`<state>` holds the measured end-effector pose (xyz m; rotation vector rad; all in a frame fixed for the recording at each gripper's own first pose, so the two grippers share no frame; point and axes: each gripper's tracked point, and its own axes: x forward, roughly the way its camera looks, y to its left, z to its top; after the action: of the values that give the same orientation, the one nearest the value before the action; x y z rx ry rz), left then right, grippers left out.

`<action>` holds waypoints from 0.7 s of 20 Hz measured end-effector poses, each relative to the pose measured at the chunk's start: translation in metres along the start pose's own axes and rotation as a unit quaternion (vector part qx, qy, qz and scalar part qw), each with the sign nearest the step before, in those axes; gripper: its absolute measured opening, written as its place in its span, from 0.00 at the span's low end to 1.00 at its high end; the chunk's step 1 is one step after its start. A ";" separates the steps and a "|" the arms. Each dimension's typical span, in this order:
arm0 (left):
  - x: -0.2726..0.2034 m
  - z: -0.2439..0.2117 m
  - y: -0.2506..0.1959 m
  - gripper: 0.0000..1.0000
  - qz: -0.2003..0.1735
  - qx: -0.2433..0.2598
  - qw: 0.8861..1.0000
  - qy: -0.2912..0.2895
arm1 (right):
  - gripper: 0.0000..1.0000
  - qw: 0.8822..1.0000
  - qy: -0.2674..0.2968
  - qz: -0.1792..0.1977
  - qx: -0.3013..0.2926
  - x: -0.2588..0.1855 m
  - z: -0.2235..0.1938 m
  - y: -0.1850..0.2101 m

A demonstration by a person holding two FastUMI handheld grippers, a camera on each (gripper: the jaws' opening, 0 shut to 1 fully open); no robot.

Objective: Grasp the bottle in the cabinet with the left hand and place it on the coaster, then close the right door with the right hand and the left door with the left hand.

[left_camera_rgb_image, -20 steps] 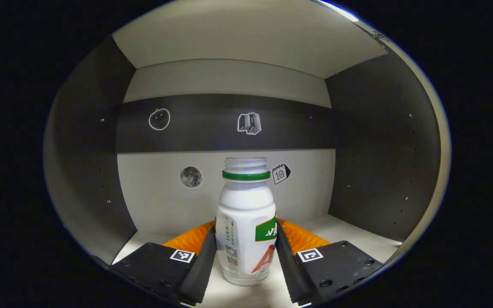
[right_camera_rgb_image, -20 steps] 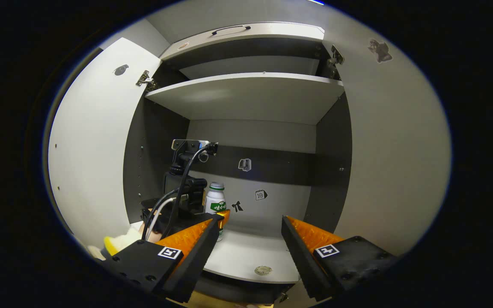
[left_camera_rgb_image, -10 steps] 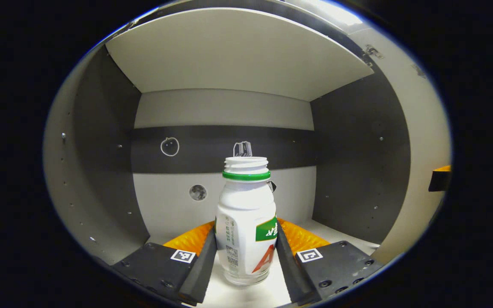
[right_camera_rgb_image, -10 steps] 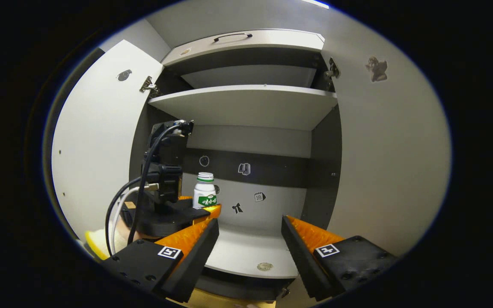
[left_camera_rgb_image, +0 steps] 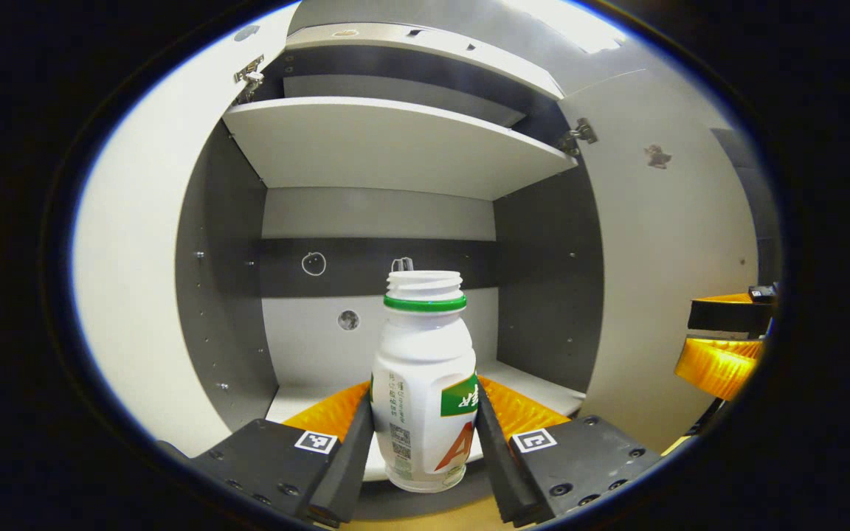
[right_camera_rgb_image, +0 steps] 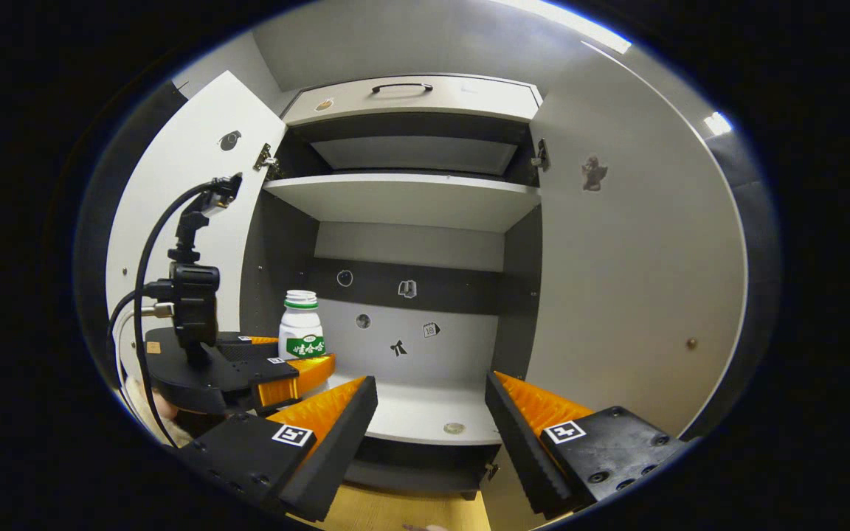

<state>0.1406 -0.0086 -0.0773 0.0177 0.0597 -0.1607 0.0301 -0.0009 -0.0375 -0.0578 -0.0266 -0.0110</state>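
Note:
A white bottle (left_camera_rgb_image: 423, 383) with a green neck ring and no cap stands upright between the fingers of my left gripper (left_camera_rgb_image: 423, 435), which is shut on it just in front of the cabinet's lower shelf (left_camera_rgb_image: 528, 383). In the right gripper view the same bottle (right_camera_rgb_image: 301, 333) sits in the left gripper (right_camera_rgb_image: 288, 369) at the left, outside the cabinet opening. My right gripper (right_camera_rgb_image: 431, 413) is open with nothing between its fingers, facing the cabinet. Both doors stand open: the left door (right_camera_rgb_image: 174, 221) and the right door (right_camera_rgb_image: 639, 280).
The cabinet has an upper shelf (right_camera_rgb_image: 403, 199) and a drawer with a dark handle (right_camera_rgb_image: 403, 87) above. A small round disc (right_camera_rgb_image: 454, 428) lies near the lower shelf's front edge. A wooden surface (right_camera_rgb_image: 395, 512) lies below. The right gripper's orange finger (left_camera_rgb_image: 720, 361) shows at the far right.
My left gripper has pulled the bottle back out of the cabinet, off the shelf. The right gripper has drawn back too, so both doors now show more fully.

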 end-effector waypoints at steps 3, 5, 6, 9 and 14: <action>-0.034 -0.012 -0.020 0.71 -0.023 -0.009 1.000 0.005 | 0.98 0.999 0.007 -0.036 -0.013 -0.034 -0.003 -0.012; -0.054 -0.025 -0.033 0.71 -0.032 -0.014 0.999 0.016 | 0.98 0.999 0.007 -0.048 -0.018 -0.053 -0.003 -0.019; -0.065 -0.032 -0.039 0.71 -0.034 -0.015 0.999 0.020 | 0.97 0.999 0.007 -0.049 -0.017 -0.060 -0.002 -0.022; -0.092 -0.054 -0.062 0.71 -0.038 -0.031 0.999 0.021 | 0.97 0.999 0.006 -0.039 -0.018 -0.074 -0.007 -0.029; -0.135 -0.097 -0.092 0.71 -0.004 -0.059 0.998 0.015 | 0.98 0.999 0.018 0.022 -0.018 -0.093 -0.040 -0.030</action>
<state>-0.0133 -0.0754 -0.1671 -0.0974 0.0993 -0.1657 -0.0625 -0.0321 -0.0787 -0.0936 0.0117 0.0321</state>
